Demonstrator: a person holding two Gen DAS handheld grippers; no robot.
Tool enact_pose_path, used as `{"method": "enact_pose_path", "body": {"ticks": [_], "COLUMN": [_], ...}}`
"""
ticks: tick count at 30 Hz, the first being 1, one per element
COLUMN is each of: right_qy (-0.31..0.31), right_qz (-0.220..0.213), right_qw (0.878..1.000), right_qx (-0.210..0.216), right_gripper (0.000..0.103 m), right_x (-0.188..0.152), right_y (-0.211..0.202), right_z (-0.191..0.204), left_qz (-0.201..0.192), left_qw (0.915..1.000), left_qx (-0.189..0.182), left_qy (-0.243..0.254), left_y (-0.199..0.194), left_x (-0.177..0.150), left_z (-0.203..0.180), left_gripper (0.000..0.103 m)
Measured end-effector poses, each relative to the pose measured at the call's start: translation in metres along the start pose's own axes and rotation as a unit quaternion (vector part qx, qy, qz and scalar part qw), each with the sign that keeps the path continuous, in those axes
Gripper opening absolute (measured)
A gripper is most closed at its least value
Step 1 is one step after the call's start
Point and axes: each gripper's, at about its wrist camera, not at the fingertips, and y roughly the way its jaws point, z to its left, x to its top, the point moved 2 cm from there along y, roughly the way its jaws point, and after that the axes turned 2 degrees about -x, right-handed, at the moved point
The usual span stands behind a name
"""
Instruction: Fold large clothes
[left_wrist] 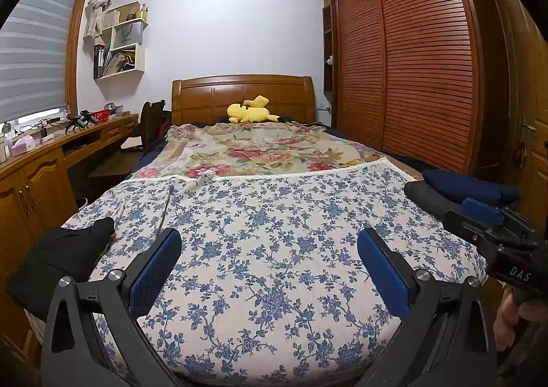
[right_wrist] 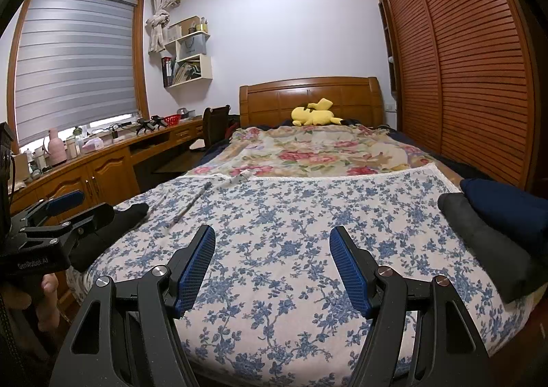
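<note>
Bed [left_wrist: 274,284] up front: two folded darks [right_wrist: 507,215] stacked right, black garment [left_wrist: 65,260] left unfolded, your left gripper [left_wrist: 269,270] and right gripper [right_wrist: 272,267] both apart, empty.

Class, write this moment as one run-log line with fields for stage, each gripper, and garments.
stage: before first grasp | left gripper: open, empty | right gripper: open, empty | blue-floral cloth: spread on bed | black garment: left edge

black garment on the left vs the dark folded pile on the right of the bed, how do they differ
The black garment lies loose and crumpled, one piece; the dark folded pile is neatly stacked, navy over charcoal. The garment is at the bed's left edge, the pile at its right. Both rest on the blue floral cloth.
</note>
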Motion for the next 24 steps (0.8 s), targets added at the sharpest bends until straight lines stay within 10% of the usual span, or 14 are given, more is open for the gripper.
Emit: {"method": "enact_pose_path", "body": {"ticks": [24], "right_qy": [0.001], "right_qz": [0.002], "right_qw": [1.000], "right_qx": [-0.002], "right_gripper": [0.071], "right_x": [0.0000], "right_y": [0.0006], "right_z": [-0.0001], "left_qz": [-0.001], "left_qw": [1.0000], "left_qx": [0.000], "left_qy": [0.000], "left_y": [-0.0003], "left_x": [0.0004], "left_z": [-0.0002], "left_gripper": [0.102]}}
